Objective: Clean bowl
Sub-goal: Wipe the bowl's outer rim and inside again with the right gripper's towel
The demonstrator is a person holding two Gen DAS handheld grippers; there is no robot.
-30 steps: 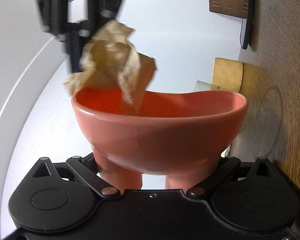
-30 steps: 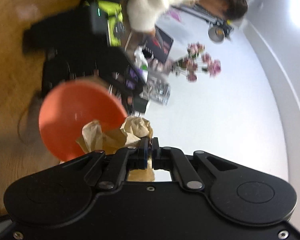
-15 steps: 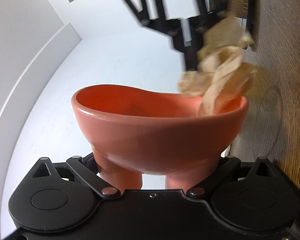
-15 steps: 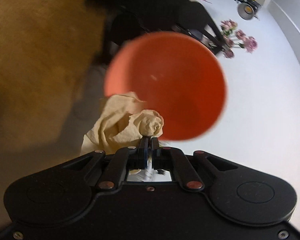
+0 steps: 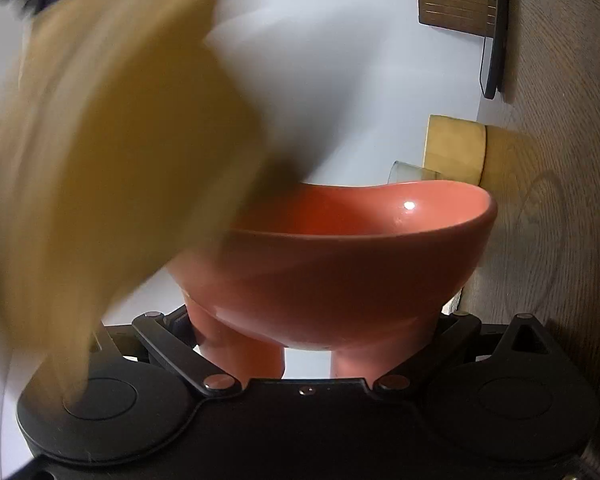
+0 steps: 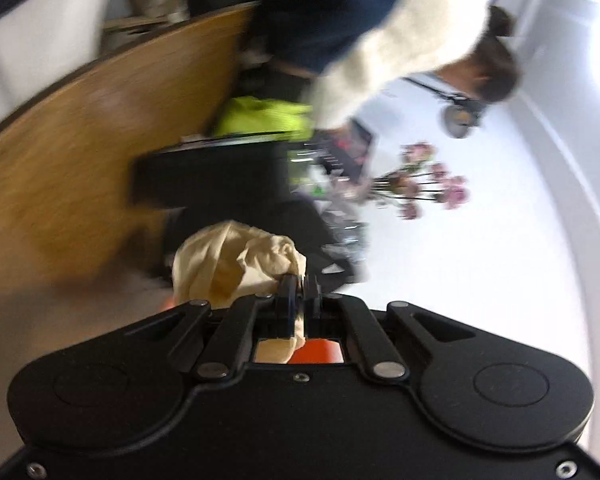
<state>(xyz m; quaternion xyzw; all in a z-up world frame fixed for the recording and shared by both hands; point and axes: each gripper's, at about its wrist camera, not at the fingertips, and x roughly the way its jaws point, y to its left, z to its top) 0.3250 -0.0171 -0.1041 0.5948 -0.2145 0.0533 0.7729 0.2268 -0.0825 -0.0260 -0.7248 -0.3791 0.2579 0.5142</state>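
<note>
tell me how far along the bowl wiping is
Done: the left gripper is clamped on the pink bowl, and the part of its inside that shows looks glossy, with no visible dirt. In hand: the right gripper is shut on a crumpled paper towel, which shows as a blur over the bowl's left rim. Left: the covered side can't be judged; bowl and towel are not yet set down.

Bowl (image 5: 340, 272): coral-pink, glossy, footed, inside empty where visible, one highlight on the inner wall. Seen held by its base in the left wrist view, opening facing away and up. Paper towel (image 6: 236, 264): tan, crumpled into a wad; seen as a large motion-blurred smear across the bowl's left rim (image 5: 112, 168) in the left wrist view.
</note>
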